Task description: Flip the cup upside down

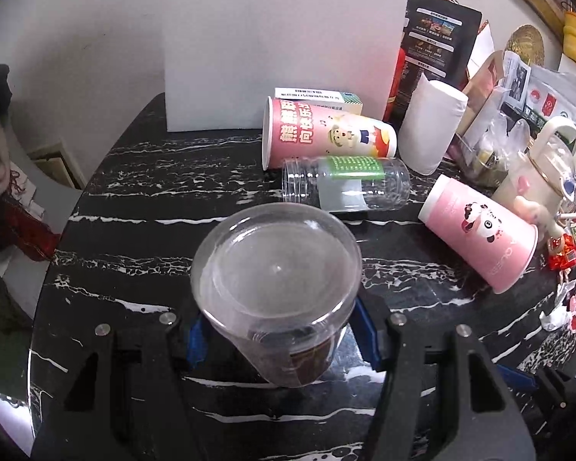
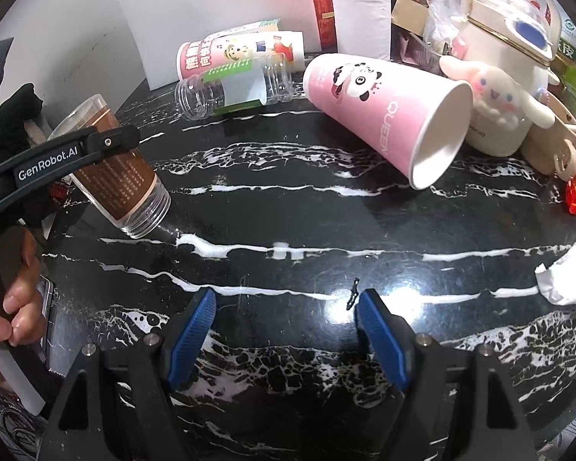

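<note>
The left gripper [image 1: 276,330] clamps the clear cup [image 1: 276,280], mouth tilted down, seemingly touching the table [image 2: 288,207]; right gripper [image 2: 286,326] gapes empty.

Black tongs [image 2: 286,340], blue ribbed pads [image 2: 194,336], seemingly rubber

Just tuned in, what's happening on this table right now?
The left claw is shut on the clear brown-labelled cup, holding it mouth-down and tilted, its mouth at the black marble table. The right claw hangs open and empty over the table. A pink panda cup and others lie on their sides behind.
</note>
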Available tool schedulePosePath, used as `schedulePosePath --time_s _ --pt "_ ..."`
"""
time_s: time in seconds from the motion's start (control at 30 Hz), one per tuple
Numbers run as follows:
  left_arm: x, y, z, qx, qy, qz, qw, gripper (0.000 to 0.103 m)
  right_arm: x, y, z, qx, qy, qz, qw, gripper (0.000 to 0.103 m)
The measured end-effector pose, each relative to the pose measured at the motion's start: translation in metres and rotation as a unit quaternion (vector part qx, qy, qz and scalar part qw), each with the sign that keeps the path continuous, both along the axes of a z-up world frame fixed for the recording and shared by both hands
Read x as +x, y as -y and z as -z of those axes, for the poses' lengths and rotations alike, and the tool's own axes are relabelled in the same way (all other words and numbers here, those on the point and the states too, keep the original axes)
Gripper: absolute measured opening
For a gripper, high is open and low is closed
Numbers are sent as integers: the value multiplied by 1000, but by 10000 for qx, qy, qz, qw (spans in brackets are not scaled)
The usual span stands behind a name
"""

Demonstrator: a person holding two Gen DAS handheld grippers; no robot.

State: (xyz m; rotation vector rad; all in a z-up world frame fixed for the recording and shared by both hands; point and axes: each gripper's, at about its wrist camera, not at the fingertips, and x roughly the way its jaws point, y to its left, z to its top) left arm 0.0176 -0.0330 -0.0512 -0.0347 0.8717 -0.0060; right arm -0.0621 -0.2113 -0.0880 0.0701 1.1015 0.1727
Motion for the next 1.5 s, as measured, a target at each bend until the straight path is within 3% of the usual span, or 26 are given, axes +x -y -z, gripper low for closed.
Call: schedulePosePath --time_s 0.37,0.6,0.77,1.27,1.5 --pt "0 2 -3 94 -35 -92 9999 60 -2 -2 -1 13 29 -28 10000 77" --pt "-4 1 -13 185 74 -174 9996 78 -3 -3 -3 -18 71 -27 10000 77" --pt "-8 -3 -21 149 72 -212 9996 78 -5 -6 -7 -4 140 -67 9999 77" --pt "-55 -17 -93 206 667 -240 9973 80 -3 -29 -67 -426 1042 -373 9929 77" --pt "-80 -26 -124 443 813 -341 9951 84 -5 -43 -99 -487 1454 -507 9869 79"
